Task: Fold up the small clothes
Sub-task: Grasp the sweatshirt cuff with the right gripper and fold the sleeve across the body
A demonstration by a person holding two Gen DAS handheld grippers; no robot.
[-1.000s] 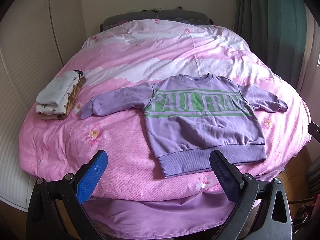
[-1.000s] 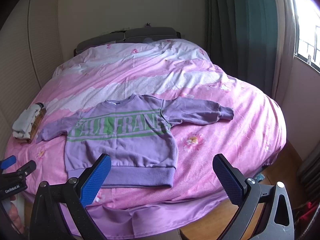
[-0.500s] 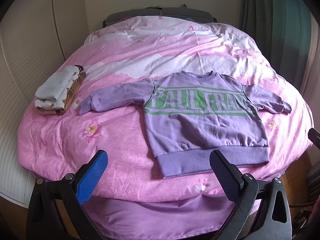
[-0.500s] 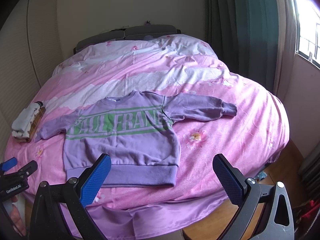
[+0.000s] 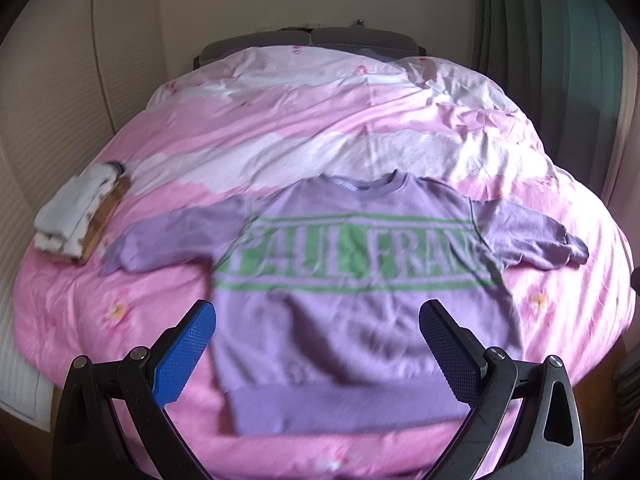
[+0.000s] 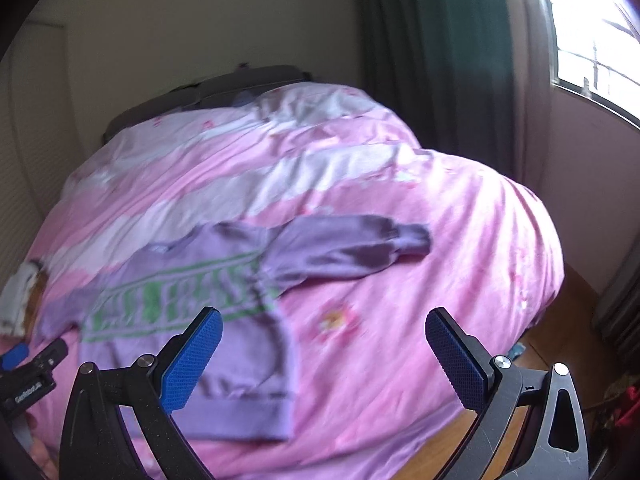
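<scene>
Nearest in each view are the tools themselves. The left gripper (image 5: 318, 354) has its blue-padded fingers (image 5: 182, 358) spread wide and released, grasping nothing; the right gripper (image 6: 320, 354) is likewise released and empty. Over the last second both have come in closer to the bed: the purple long-sleeved sweatshirt with green lettering (image 5: 352, 288) now fills far more of the left view, its ribbed hem lying between the left fingers, and both views are blurred by motion. The right view has swung toward the right sleeve (image 6: 352, 250), which lies stretched outward on the pink floral duvet (image 5: 280, 128). The sweatshirt itself has not moved; it lies flat, face up, sleeves out. Folding has therefore not begun, and this looks like the approach to a first grasp. Farther left, a small stack of folded pale clothes (image 5: 78, 216) sits near the left cuff.
</scene>
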